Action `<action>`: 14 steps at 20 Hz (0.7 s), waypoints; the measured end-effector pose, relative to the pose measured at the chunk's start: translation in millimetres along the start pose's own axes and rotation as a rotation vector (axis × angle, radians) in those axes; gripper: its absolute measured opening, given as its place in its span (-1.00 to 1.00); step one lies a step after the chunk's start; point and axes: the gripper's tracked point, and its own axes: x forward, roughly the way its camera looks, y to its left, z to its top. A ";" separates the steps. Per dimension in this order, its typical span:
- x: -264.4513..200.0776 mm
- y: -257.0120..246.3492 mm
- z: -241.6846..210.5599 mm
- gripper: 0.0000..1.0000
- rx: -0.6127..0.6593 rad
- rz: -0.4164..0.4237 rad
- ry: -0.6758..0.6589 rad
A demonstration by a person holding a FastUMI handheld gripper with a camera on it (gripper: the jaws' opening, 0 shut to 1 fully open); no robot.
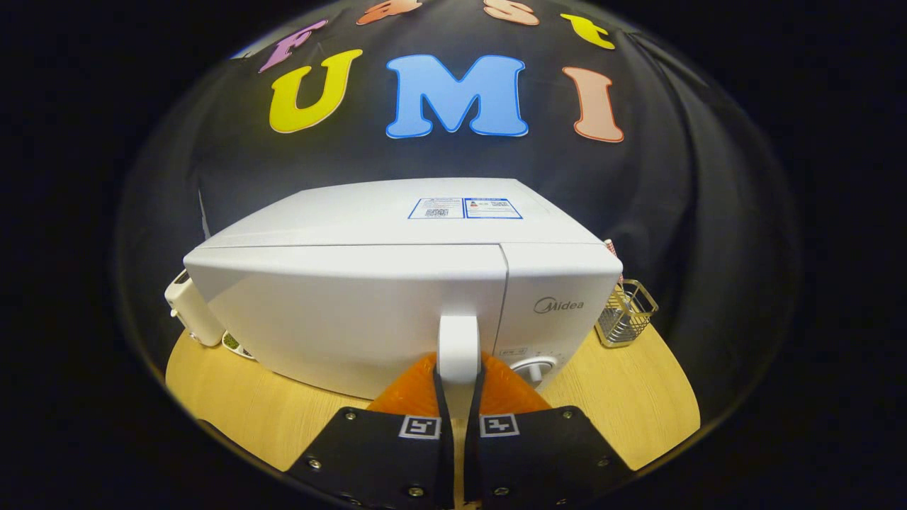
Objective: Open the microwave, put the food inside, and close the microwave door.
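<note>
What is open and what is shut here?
Microwave: door shut.
Door handle: upright, squeezed between the fingers.
Hand-held gripper: shut on the door handle.
Wire basket: standing upright beside the microwave.
Knob: on the front panel; setting too small to tell.

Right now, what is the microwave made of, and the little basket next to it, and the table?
The microwave looks like smooth white painted metal or plastic, with a soft sheen; its handle, which the claw is shut on, looks like glossy plastic. The basket is thin metal wire; you can see through its grid. The table looks like light wood or a wood-look coating, with faint grain lines.
</note>
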 end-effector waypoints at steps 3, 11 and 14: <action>-0.6 -0.7 -0.4 -0.88 0.001 -0.009 -0.002; -0.5 -0.5 -1.0 -0.88 -0.026 -0.039 0.007; -1.8 -0.5 -2.0 -0.88 -0.028 -0.045 0.012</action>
